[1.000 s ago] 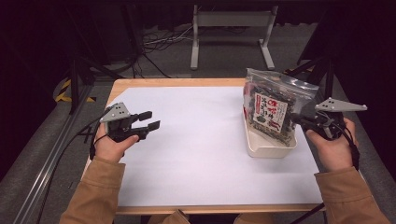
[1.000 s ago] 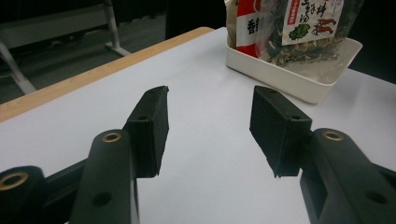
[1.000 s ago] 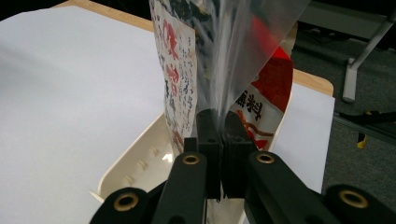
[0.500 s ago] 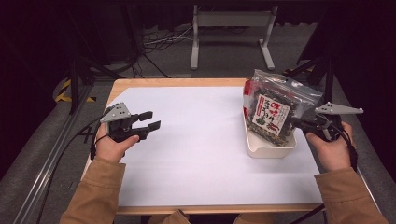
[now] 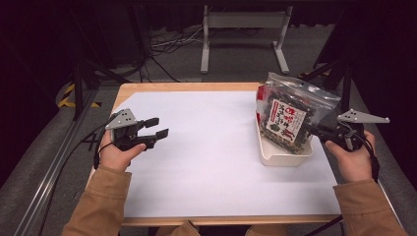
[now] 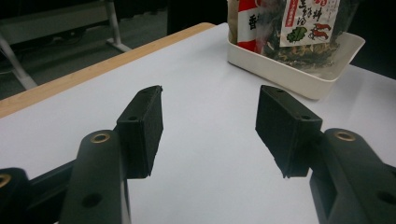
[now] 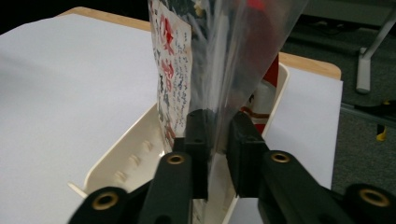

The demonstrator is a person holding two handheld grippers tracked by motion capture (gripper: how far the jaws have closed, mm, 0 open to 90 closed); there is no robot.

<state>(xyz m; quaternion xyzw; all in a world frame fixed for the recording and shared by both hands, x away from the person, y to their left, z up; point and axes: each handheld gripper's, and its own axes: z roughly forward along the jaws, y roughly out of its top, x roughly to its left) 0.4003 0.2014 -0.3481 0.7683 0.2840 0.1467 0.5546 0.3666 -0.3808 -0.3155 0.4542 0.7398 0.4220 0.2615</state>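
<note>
High view: a white sheet (image 5: 211, 157) covers the wooden table (image 5: 187, 87). A white tray (image 5: 282, 155) stands at the right side of the sheet, and a clear snack bag (image 5: 290, 115) with a red-and-white label stands in it, leaning toward the table's far side. A second packet (image 6: 245, 18) with red and white print stands behind the bag in the same tray.

The right gripper (image 5: 324, 132) lies at the bag's right edge, held by the person's right hand (image 5: 351, 157). In the right gripper view, the two black jaws stand on either side of the bag's clear film (image 7: 219, 93). The film runs between the pads (image 7: 198, 135). A narrow gap shows between film and right pad, so the pads are slack on the bag and do not press it. These jaws have just been opening, with the bag between them. The bag's base rests in the tray.

The left gripper (image 5: 156, 128) hovers over the sheet's left side, well apart from the tray, held in the left hand (image 5: 115, 152). The left gripper view shows its jaws wide apart with nothing between them; they have just been opening a little further. They point toward the tray (image 6: 299, 77).
</note>
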